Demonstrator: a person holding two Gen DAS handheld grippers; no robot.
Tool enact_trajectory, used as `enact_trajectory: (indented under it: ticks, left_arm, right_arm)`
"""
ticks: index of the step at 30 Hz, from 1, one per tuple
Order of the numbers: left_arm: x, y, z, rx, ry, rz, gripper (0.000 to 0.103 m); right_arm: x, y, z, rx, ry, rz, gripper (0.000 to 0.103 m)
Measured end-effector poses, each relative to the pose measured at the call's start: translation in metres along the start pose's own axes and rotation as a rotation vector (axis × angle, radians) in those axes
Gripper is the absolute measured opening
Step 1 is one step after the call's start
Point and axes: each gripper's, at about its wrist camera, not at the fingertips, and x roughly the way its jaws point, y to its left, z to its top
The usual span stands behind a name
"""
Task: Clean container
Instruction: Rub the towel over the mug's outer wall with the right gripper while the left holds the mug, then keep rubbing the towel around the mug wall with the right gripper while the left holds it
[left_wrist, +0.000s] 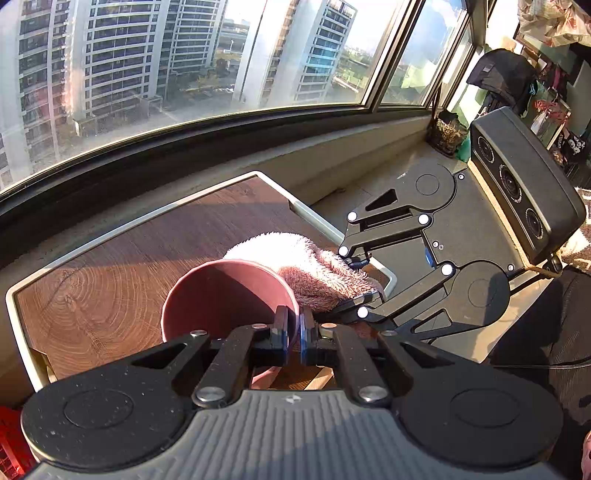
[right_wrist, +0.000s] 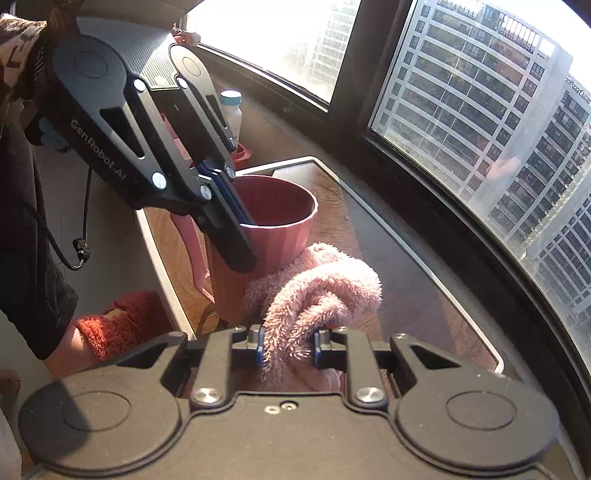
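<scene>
Left wrist view first: the left hand-held gripper (left_wrist: 294, 325) is clamped narrow on the near rim of the pink container (left_wrist: 221, 295), one finger inside the wall and one outside. The container sits on the wood-grain surface (left_wrist: 110, 280) with the pale raised edge, mouth opening up and a bit toward the camera, so you can see its inside is bare. Right behind and to the right of the container is the fluffy pink cloth (left_wrist: 314, 266), touching or nearly touching the container's outer wall, and the right hand-held gripper (left_wrist: 354, 280) comes in from the right with its fingers pinched on that cloth.

Right wrist view: the right hand-held gripper (right_wrist: 288, 343) is closed on a bunched wad of the pink cloth (right_wrist: 321, 291), which fills the gap between its fingers. The container (right_wrist: 273, 218) stands straight ahead and slightly left of it, upright on the surface (right_wrist: 406, 288), just beyond the cloth. The left hand-held gripper (right_wrist: 236, 218) reaches down from the upper left, pinching the rim on the side nearer the person.

My guess: the cloth hand is the one that has to move, forward and up over the rim, then down into the mouth, since the opening faces up while the cloth sits low against the outside wall. The left one just steadies.
</scene>
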Motion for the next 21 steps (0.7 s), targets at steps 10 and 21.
enact_trajectory:
  ticks: [10, 21]
  left_arm:
    - [0.004, 0.001, 0.002, -0.006, -0.007, 0.006, 0.005]
    - [0.008, -0.002, 0.002, 0.009, 0.002, -0.001, 0.005]
  right_arm:
    - [-0.010, -0.005, -0.006, -0.025, 0.016, -0.046, 0.021]
    - [-0.029, -0.013, 0.009, 0.041, -0.102, -0.003, 0.021]
